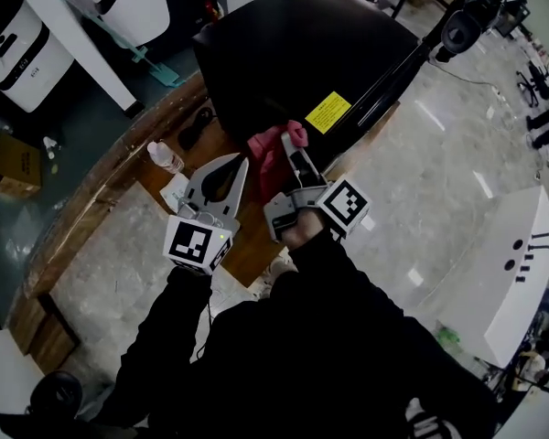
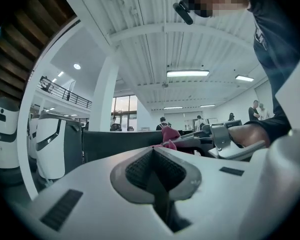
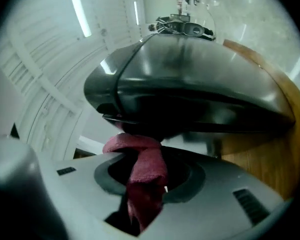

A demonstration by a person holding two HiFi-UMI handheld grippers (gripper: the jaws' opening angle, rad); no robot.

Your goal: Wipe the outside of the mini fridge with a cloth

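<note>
The left hand-held gripper (image 2: 154, 158) has its jaws pressed together, with nothing between them. Past their tips stands the black mini fridge (image 2: 115, 145), a flat dark side facing the camera. A crimson cloth (image 2: 169, 136) shows bunched just above the fridge's top edge, at the tip of the right hand-held gripper (image 2: 184, 142), which a bare hand (image 2: 252, 134) holds from the right. White machines (image 2: 50, 144) stand at left, and ceiling light strips (image 2: 187, 73) glow overhead.
</note>
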